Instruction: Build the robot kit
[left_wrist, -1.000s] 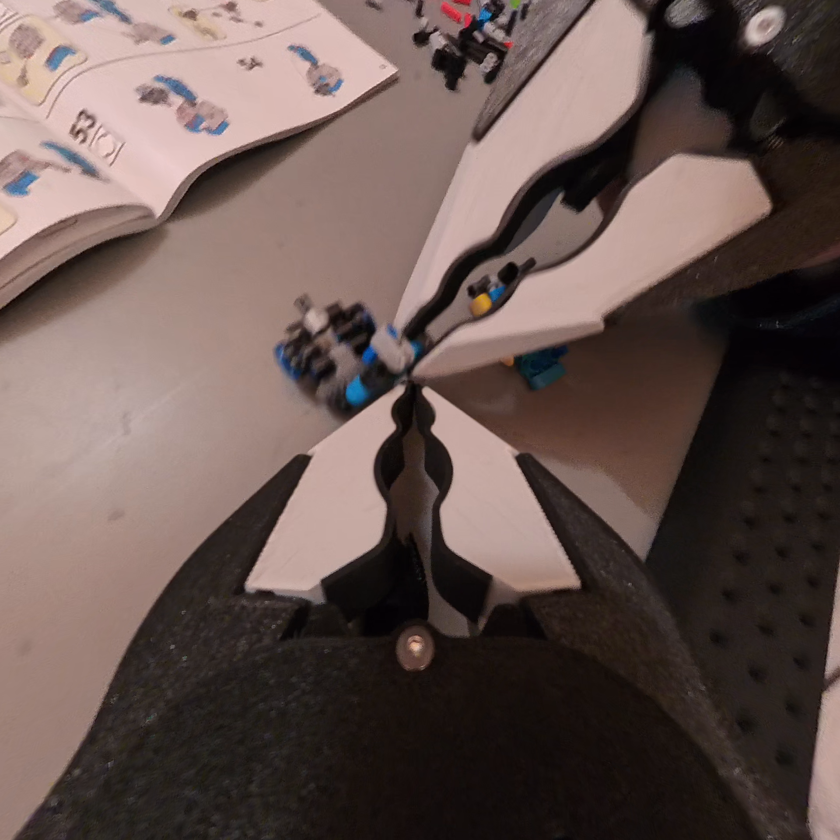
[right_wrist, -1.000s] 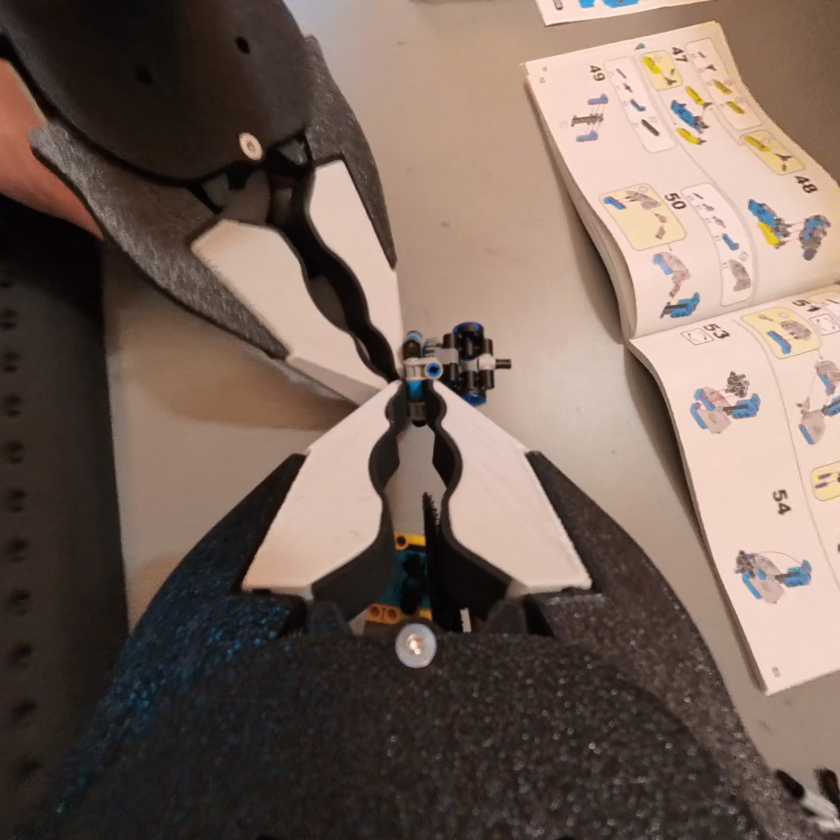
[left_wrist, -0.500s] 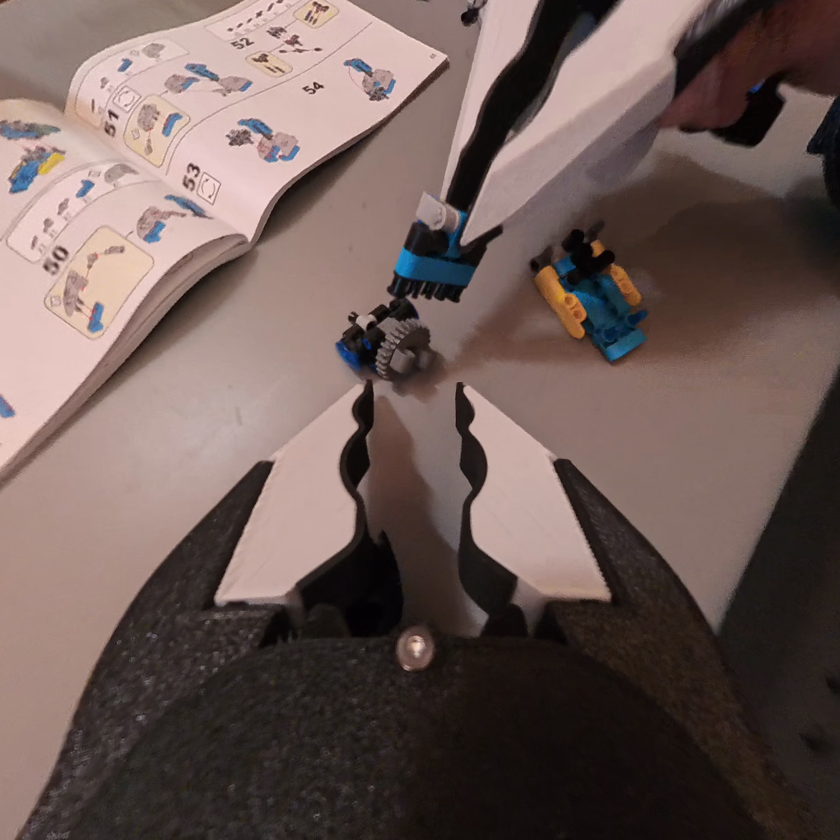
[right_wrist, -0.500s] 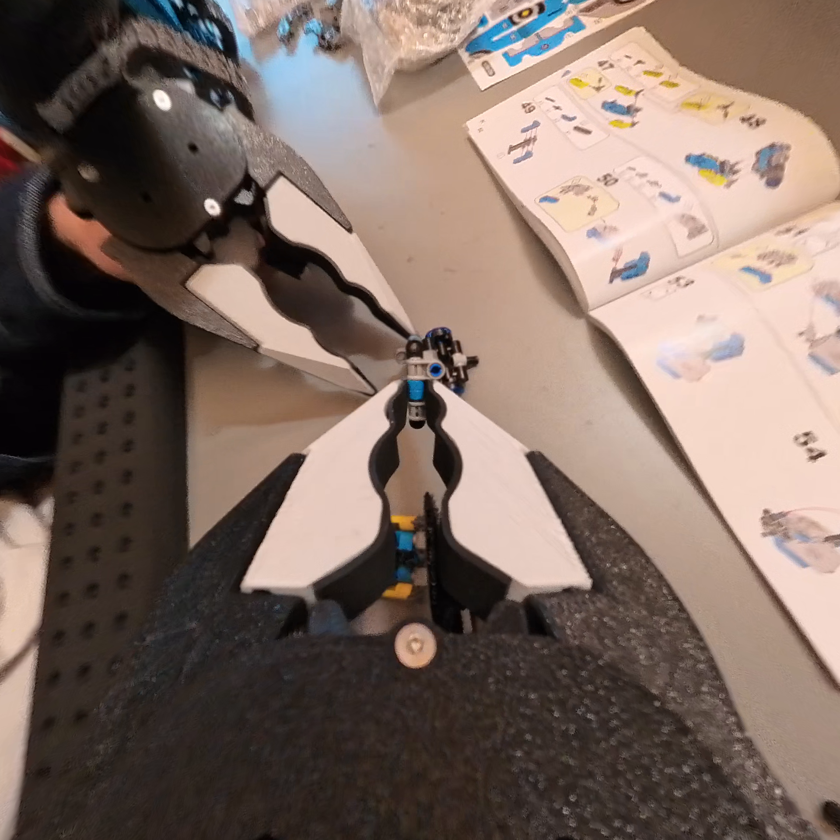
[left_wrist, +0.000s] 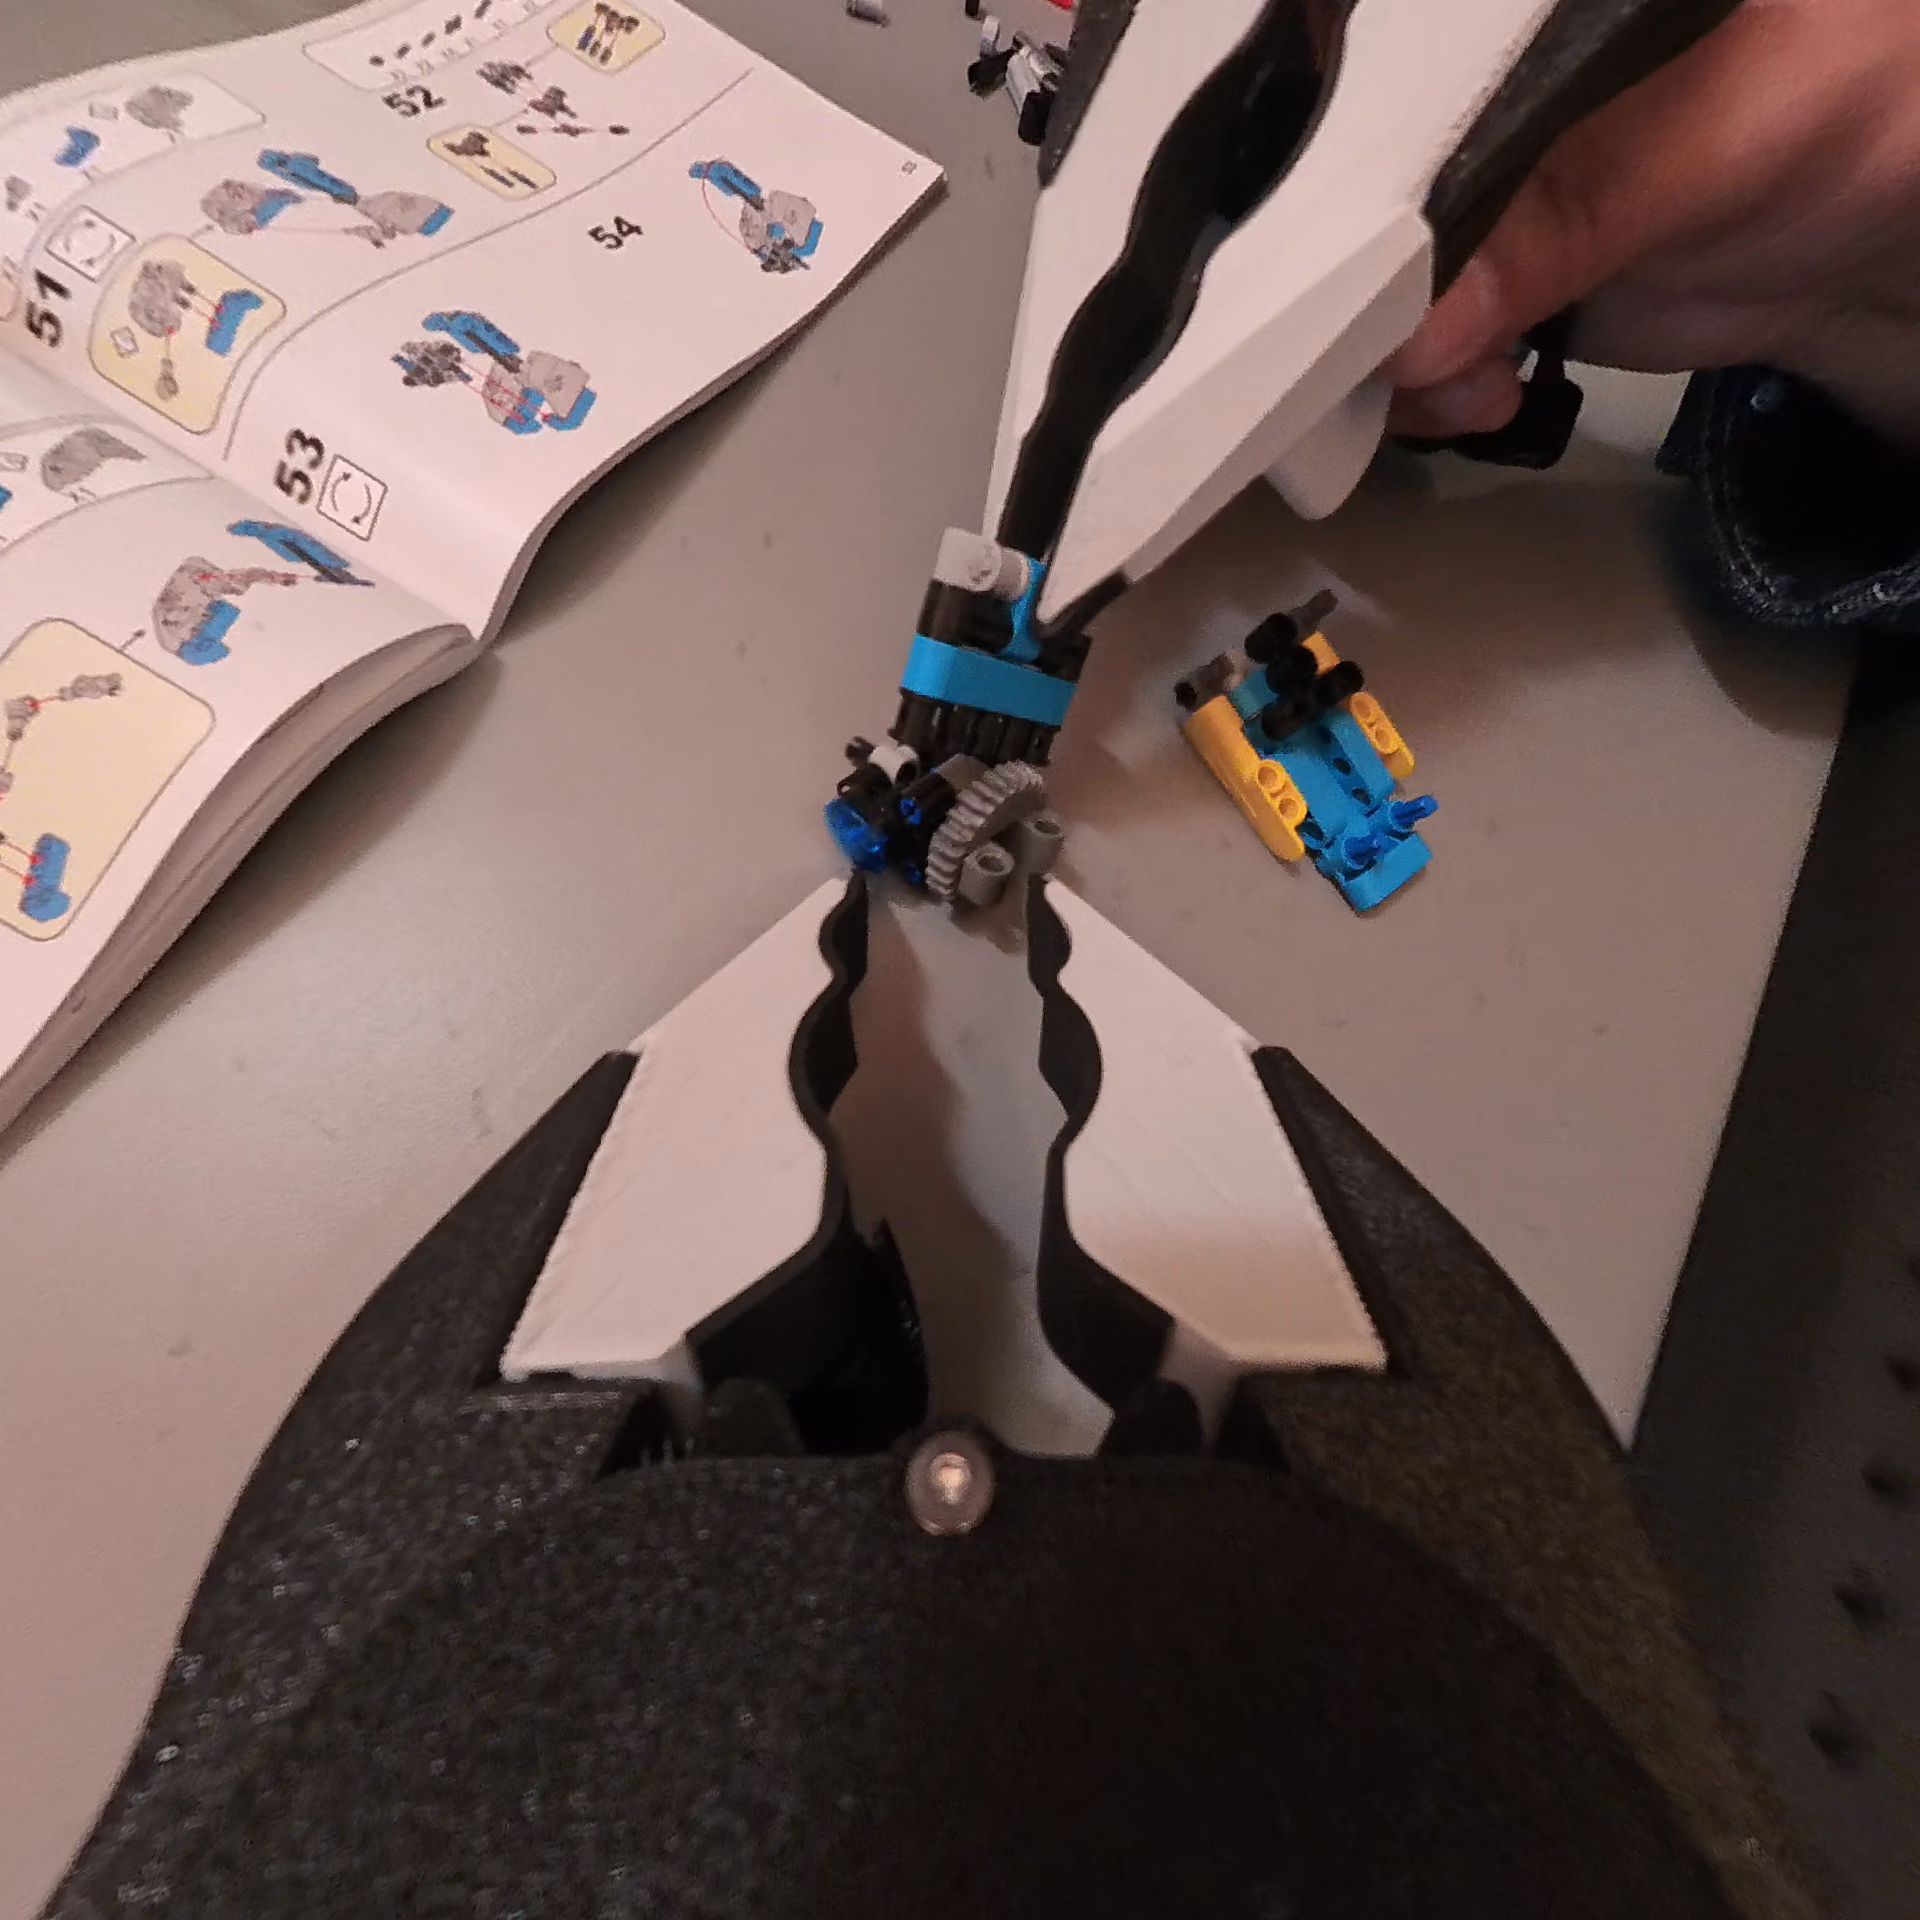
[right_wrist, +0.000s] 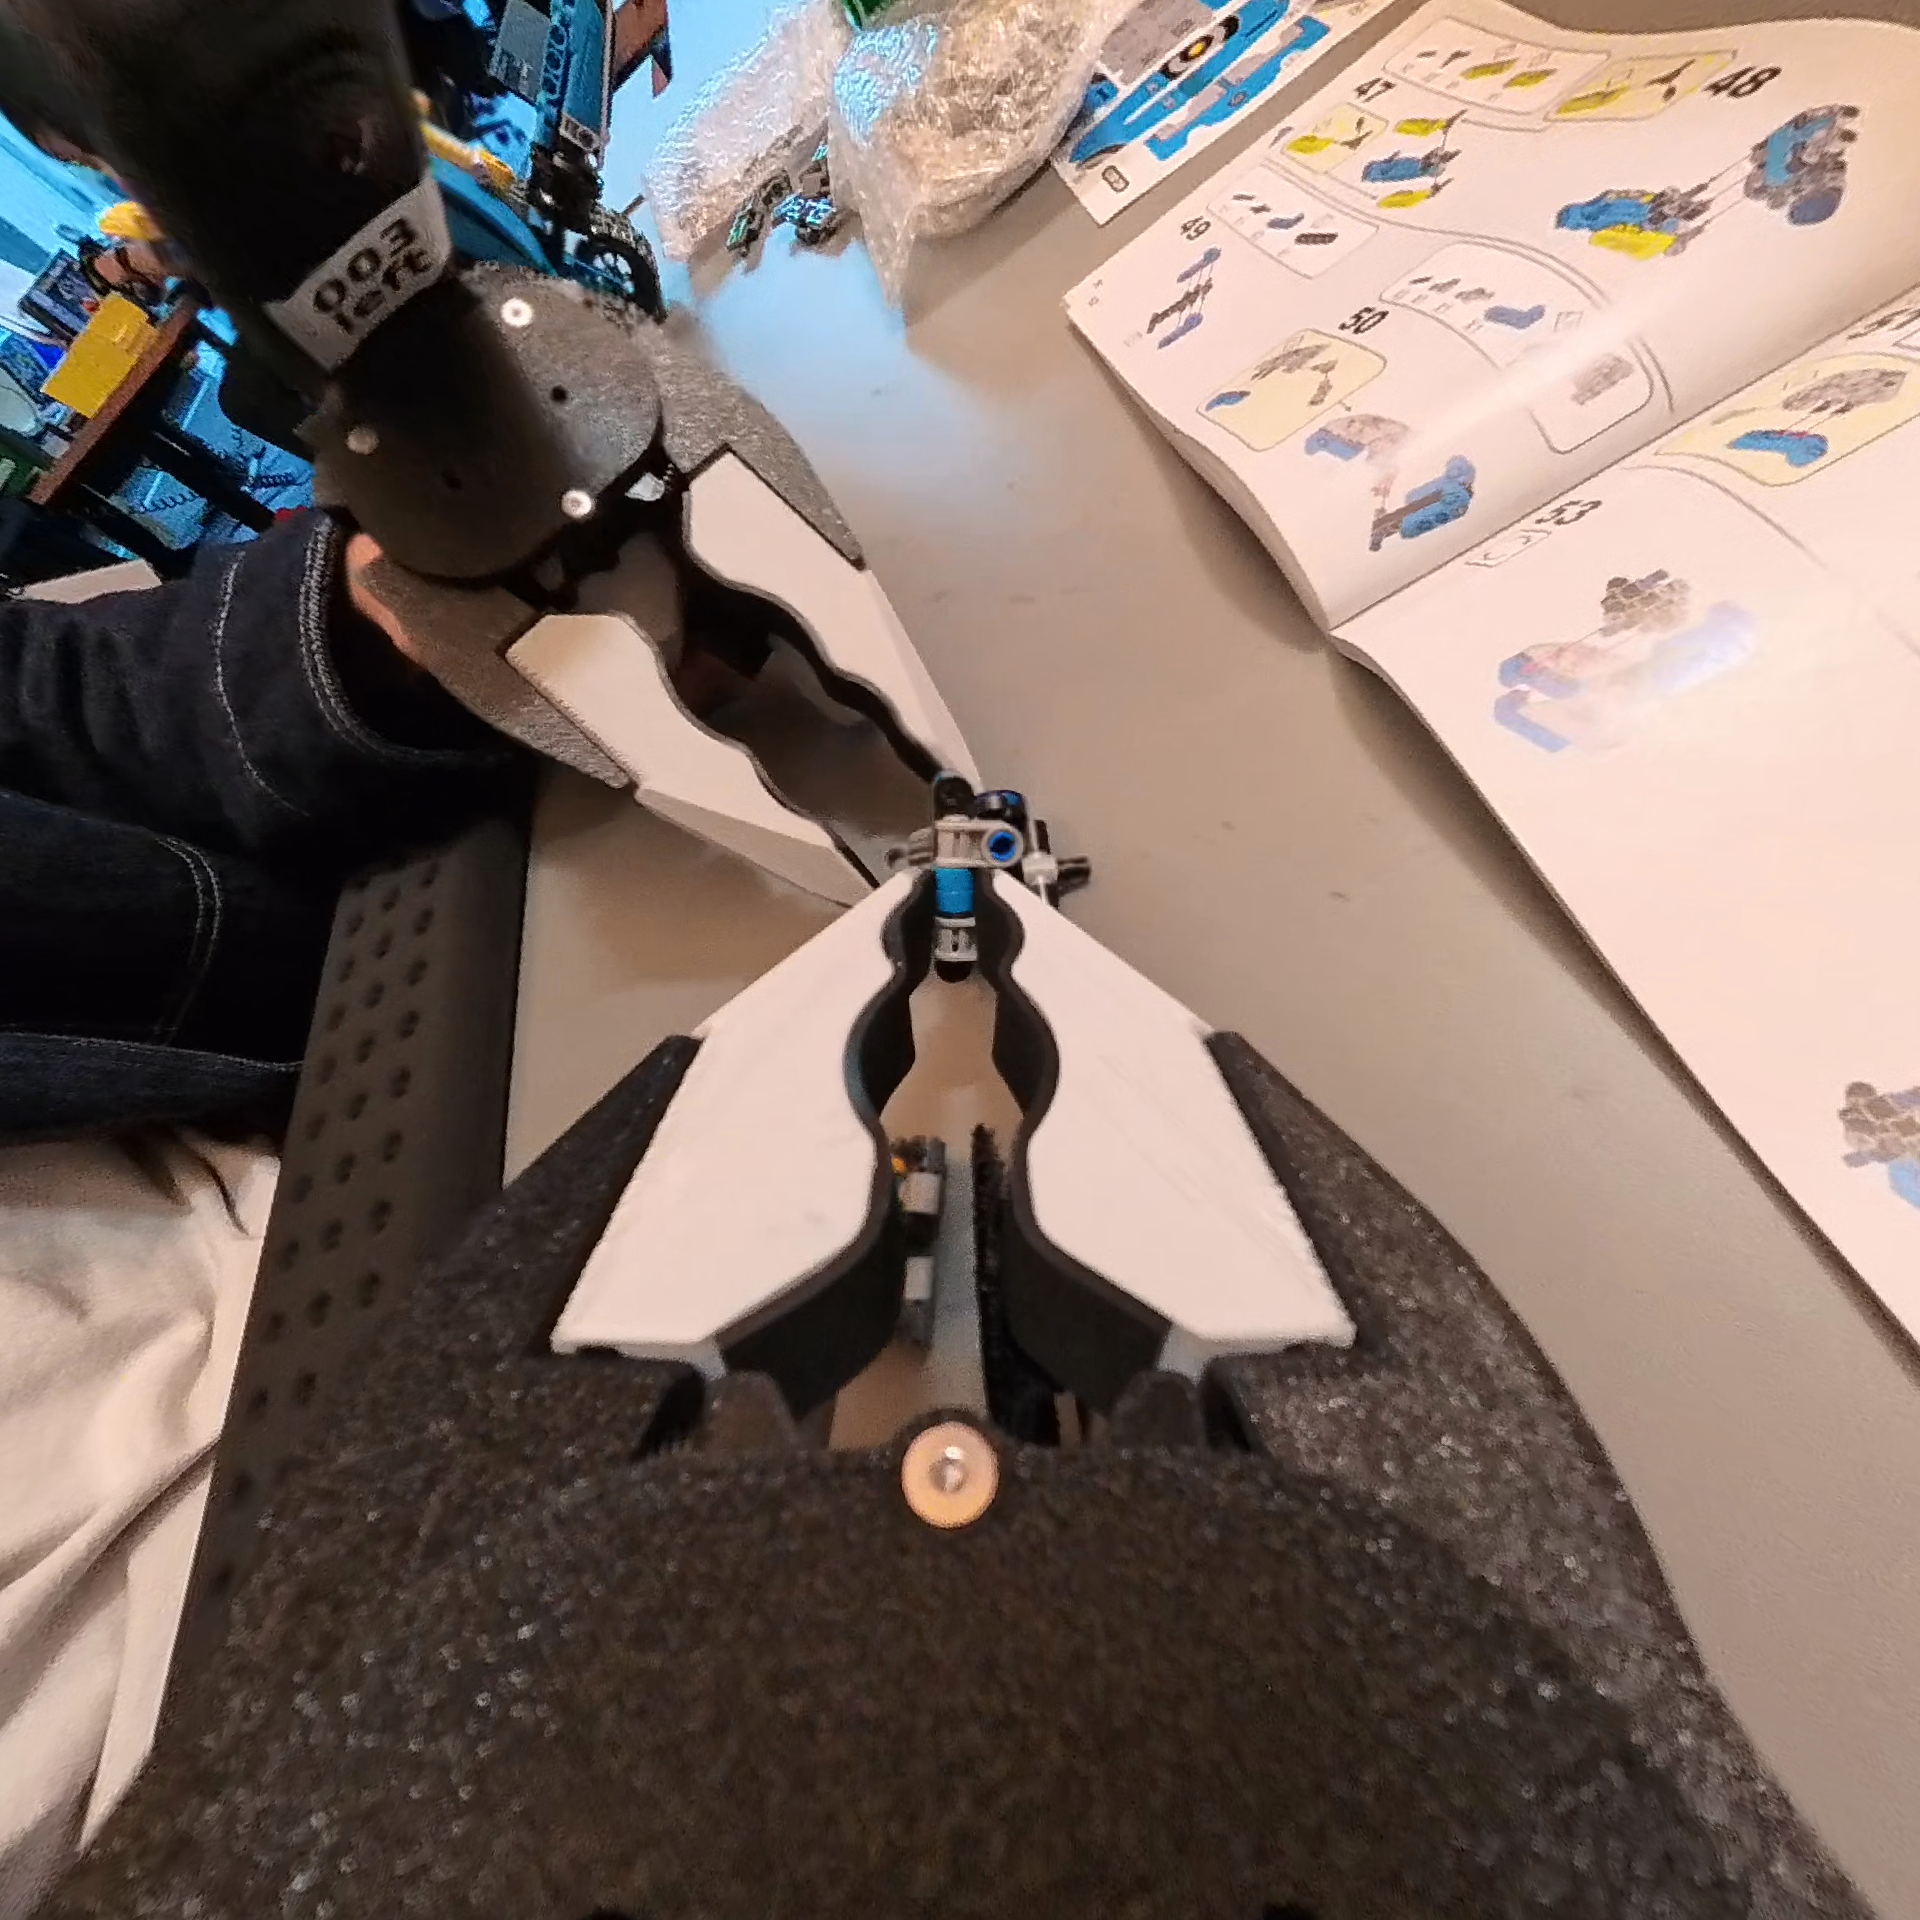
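Observation:
My left gripper (left_wrist: 945, 896) is open, its tips on either side of a small gear assembly (left_wrist: 940, 821) of blue, black and grey bricks that lies on the grey table (left_wrist: 520, 1039). My right gripper (left_wrist: 1023, 603) comes down from the upper right, shut on a black and blue brick assembly (left_wrist: 982, 675) whose lower end touches or nearly touches the gear assembly. In the right wrist view my right gripper (right_wrist: 958, 883) pinches that assembly (right_wrist: 956, 899), with the open left gripper (right_wrist: 920, 826) just behind it.
A yellow and blue brick assembly (left_wrist: 1309, 769) lies to the right of the gear piece. An open instruction booklet (left_wrist: 416, 364) (right_wrist: 1558, 520) covers the far side. A black perforated mat (left_wrist: 1818, 1247) borders the table. Plastic bags of parts (right_wrist: 914, 114) lie farther off. Some 5 centimetres of space lies between my two pairs of fingers.
My left gripper opened; the gear assembly now lies on the table between its tips. My right gripper lifted the black and blue assembly, then lowered it onto or near the gear piece.

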